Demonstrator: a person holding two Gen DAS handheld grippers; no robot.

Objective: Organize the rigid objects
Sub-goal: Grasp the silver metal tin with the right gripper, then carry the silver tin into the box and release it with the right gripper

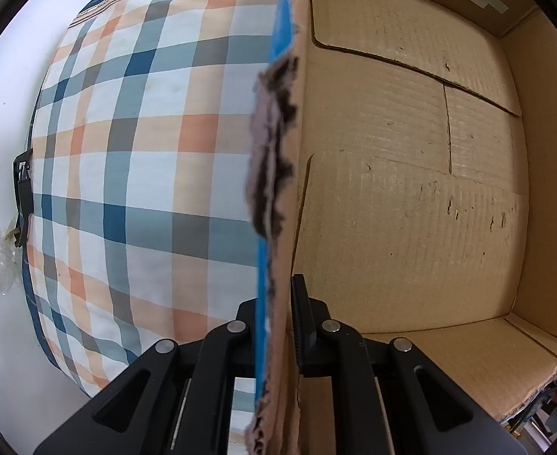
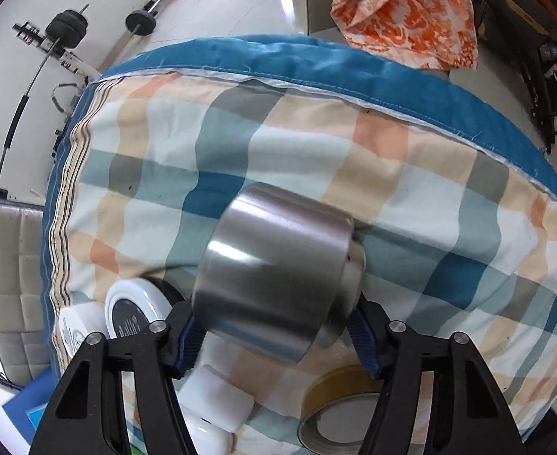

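Note:
A shiny metal can [image 2: 278, 265] lies on its side over the plaid bedding [image 2: 316, 144]. My right gripper [image 2: 274, 328] is shut on it, and its blue pads [image 2: 187, 331] press against both ends. In the left wrist view my left gripper [image 1: 276, 303] points straight down and is shut on the torn upper edge of a cardboard box wall [image 1: 278, 197], which has a blue outer face. The box floor [image 1: 411, 189] to the right of that wall shows only bare cardboard. Plaid bedding [image 1: 146, 151] lies to the left of the wall.
Near my right gripper on the bedding lie a white round case with a dark face [image 2: 134, 311], a white roll [image 2: 75, 331], a white block [image 2: 218, 398] and a yellow tape roll [image 2: 339, 409]. An orange patterned cloth [image 2: 403, 11] and barbells [image 2: 66, 26] are on the floor beyond.

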